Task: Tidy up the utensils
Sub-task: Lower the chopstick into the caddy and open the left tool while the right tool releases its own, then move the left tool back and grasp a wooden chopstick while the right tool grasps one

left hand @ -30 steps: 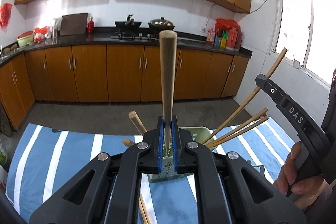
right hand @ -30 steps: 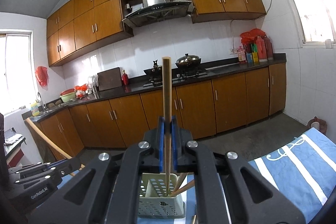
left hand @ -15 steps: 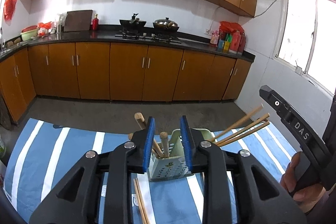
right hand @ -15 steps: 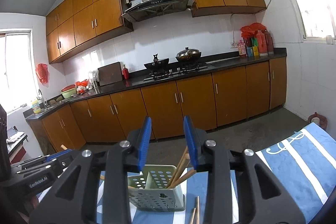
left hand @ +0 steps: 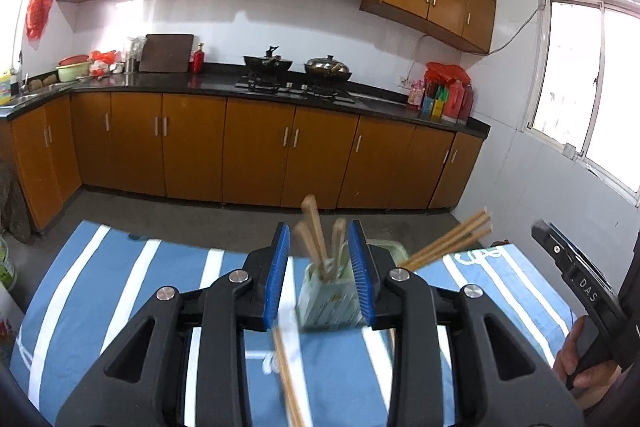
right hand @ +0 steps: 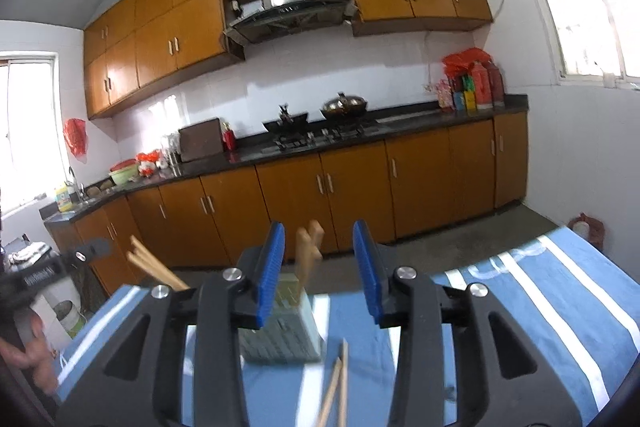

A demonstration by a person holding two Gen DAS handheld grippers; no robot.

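In the left wrist view our left gripper (left hand: 321,275) now stands spread and empty; its wooden handle sits in the utensil holder (left hand: 327,301). In the right wrist view our right gripper (right hand: 319,275), likewise spread, has released its chopstick; loose chopsticks (right hand: 336,383), seemingly two, remain on the counter (right hand: 520,307).

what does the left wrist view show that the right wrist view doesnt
Only the left wrist view shows a fan of chopsticks leaning out to the right of the utensil holder, and the right hand-held gripper's handle with the hand on it. Only the right wrist view shows the red item on the floor by the far table corner. Both share the holder with wooden handles in it, loose chopsticks on the striped cloth, and open jaws.
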